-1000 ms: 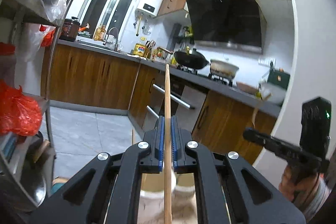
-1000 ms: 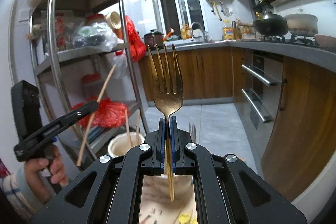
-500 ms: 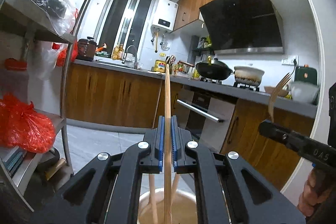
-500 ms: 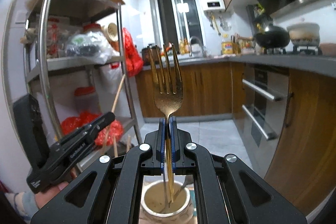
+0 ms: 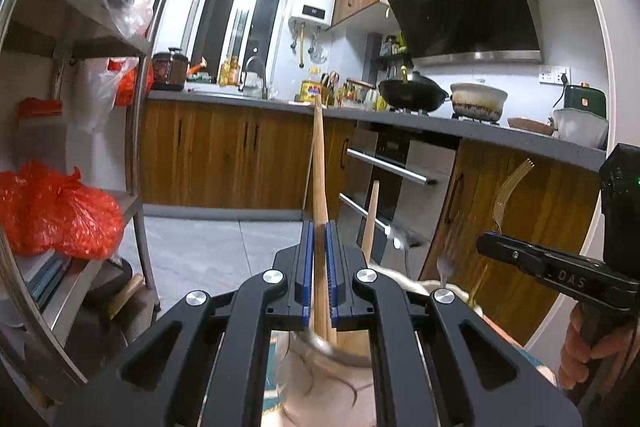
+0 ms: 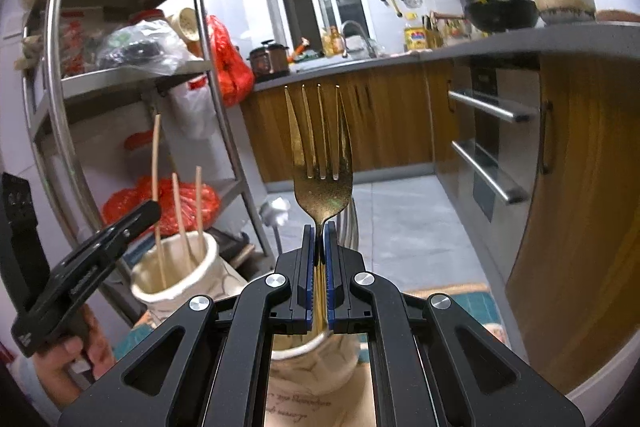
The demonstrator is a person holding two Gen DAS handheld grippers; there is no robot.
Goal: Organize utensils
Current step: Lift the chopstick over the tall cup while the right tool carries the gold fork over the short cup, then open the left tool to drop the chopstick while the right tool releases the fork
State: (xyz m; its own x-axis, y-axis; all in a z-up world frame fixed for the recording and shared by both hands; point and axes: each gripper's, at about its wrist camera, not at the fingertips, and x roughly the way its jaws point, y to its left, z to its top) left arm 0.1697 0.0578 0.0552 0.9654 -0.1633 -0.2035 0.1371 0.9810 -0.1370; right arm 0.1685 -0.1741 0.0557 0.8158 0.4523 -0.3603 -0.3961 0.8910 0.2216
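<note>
Left gripper (image 5: 319,259) clenched on wooden chopstick (image 5: 319,163), stick upright between blue pads, lower end in cream jar (image 5: 320,383) directly below jaws. Second chopstick (image 5: 370,219) stands in same jar, just right of jaws. Right gripper (image 6: 319,247) clenched on gold fork (image 6: 322,163) at neck, tines up, handle reaching down into second cream jar (image 6: 316,367) under jaws.
</note>
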